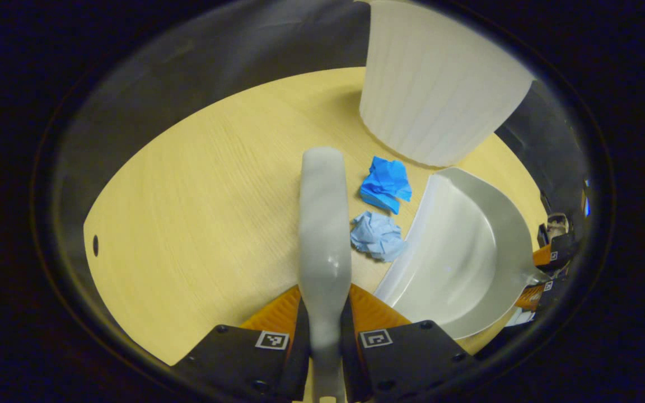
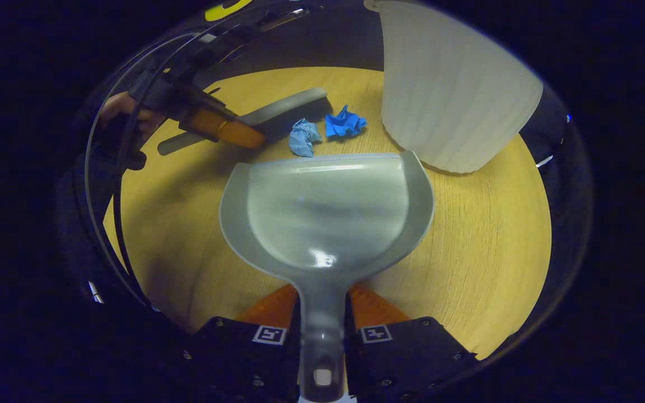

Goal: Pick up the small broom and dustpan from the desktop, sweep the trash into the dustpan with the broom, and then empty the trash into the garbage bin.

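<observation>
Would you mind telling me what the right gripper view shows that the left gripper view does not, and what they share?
Right gripper view alone: a person's hand holding the left gripper, and the dustpan's handle clamped in the right gripper.
Left gripper view alone: the broom seen lengthwise, and a small hole in the desktop.
Both: dustpan, two blue paper wads, white garbage bin.

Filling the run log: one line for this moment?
left gripper: shut on broom | right gripper: shut on dustpan | paper wads: unswept | bin: upright
</observation>
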A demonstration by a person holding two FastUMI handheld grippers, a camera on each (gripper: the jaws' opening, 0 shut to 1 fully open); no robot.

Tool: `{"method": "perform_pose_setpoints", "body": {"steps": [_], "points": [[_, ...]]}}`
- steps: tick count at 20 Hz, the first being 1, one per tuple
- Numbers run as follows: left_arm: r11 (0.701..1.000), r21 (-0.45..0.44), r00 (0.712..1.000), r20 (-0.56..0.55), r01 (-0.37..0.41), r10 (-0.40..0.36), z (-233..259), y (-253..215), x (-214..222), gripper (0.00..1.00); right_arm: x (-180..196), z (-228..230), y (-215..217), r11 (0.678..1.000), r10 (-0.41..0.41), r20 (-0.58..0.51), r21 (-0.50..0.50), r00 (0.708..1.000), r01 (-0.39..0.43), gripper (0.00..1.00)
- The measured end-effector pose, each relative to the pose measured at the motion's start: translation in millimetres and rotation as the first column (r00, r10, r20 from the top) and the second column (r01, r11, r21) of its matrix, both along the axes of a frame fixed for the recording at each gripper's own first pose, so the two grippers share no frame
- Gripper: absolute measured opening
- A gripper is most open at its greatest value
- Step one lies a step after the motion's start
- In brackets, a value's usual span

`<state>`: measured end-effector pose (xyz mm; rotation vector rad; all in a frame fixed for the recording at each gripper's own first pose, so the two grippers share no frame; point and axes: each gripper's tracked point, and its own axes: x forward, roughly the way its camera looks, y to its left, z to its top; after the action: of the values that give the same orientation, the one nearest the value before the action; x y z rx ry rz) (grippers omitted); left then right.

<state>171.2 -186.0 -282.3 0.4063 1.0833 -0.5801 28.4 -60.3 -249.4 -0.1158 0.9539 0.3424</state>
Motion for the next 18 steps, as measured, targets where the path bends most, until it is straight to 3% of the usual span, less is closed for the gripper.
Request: {"method": "perform_pose_setpoints", "body": {"steps": [3,10,16,18], "points": [[0.994,0.02,0.995,-0.009,0.104,-0.104,8,-13,6,0.34,4,1,-1,1.0,0.0,0.005,0.007,1.0,0.0,0.33],[0.975,-0.044,0.973,-0.074,0.216,-0.219,42,-62,-11,0.32,22,25,41,1.0,0.008,0.01,0.013,1.0,-0.008,0.34],[0.962,-0.074,0.957,-0.109,0.262,-0.268,51,-81,-34,0.3,26,60,51,1.0,0.01,0.04,0.019,0.999,-0.01,0.33],[0.961,-0.08,0.956,-0.111,0.265,-0.273,51,-86,-43,0.34,31,70,54,1.0,0.0,0.055,0.023,0.998,-0.001,0.33]]}}
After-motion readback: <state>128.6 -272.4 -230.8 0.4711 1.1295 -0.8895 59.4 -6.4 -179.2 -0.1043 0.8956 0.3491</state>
